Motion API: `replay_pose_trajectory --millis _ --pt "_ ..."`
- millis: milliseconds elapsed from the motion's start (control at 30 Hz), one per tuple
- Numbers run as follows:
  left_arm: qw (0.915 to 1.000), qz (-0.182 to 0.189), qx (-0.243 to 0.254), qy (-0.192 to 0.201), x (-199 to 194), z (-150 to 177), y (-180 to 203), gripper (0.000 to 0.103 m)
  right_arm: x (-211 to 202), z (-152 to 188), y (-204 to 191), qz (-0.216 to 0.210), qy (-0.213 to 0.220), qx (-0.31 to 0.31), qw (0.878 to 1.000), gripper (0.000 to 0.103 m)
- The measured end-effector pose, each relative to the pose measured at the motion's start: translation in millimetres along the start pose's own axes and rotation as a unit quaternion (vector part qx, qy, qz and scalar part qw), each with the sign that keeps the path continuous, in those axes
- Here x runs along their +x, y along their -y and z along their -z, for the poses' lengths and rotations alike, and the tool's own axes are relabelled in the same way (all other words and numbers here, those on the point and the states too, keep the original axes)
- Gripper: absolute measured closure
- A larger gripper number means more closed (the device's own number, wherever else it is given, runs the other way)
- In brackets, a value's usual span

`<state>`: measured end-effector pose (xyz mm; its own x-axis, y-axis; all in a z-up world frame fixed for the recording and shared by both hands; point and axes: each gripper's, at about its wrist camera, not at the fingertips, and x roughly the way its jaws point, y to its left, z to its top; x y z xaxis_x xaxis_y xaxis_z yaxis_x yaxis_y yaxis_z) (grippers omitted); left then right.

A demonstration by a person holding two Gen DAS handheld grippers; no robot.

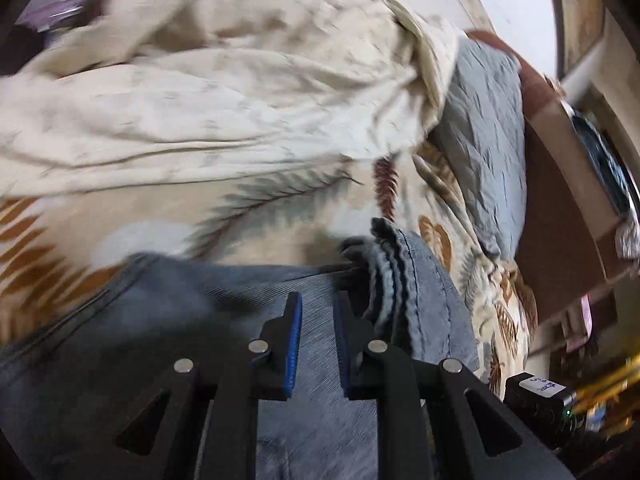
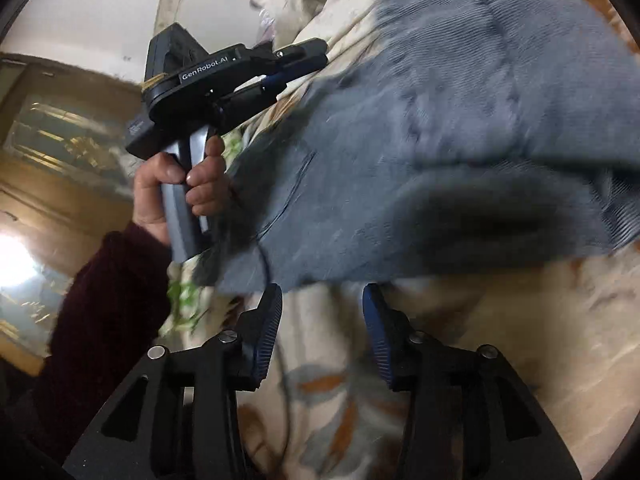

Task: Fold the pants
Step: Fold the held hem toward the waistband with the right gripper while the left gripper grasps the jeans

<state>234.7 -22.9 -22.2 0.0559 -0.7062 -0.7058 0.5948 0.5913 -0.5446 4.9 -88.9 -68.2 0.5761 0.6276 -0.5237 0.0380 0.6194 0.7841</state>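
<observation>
We see the left tool (image 1: pixel 317 304) narrowly parted, empty, above the pants (image 1: pixel 168 320) on the bed (image 1: pixel 280 216). Right tool (image 2: pixel 322 296) gapes wide, empty, the pants' edge just ahead.

Both tongs parted, nothing gripped.
Left tongs (image 1: pixel 316 320) narrowly apart, pointing forward and down; right tongs (image 2: pixel 322 312) spread wider; left hand (image 2: pixel 180 188), dark-red sleeve, wrapped round its handle.
</observation>
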Motion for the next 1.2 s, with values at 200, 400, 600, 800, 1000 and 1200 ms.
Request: replay_pose_trajectory --millis 200,400,600,800,1000,1200 --pt "0.9987 0.041 -0.022 0.023 -10 12 32 0.051 -76 -24 20 0.000 0.149 0.032 0.988 0.058" --pt "0.9951 0.044 -0.085 0.024 34 7 48 0.025 -121 -26 59 0.011 0.232 0.125 0.965 0.058" --pt "0.9911 0.037 -0.126 0.024 69 13 50 0.025 -137 -27 59 0.011 0.240 0.131 0.962 0.058" --pt "0.9947 0.046 -0.091 0.015 71 21 64 0.053 -147 -21 63 0.050 0.250 0.133 0.958 0.058" --pt "0.9922 0.065 -0.106 -0.010 67 21 82 0.081 -145 -20 73 0.063 0.249 0.150 0.955 0.058" --pt "0.9806 0.073 -0.182 0.007 44 26 103 0.082 -141 -22 79 0.061 0.236 0.156 0.957 0.058"
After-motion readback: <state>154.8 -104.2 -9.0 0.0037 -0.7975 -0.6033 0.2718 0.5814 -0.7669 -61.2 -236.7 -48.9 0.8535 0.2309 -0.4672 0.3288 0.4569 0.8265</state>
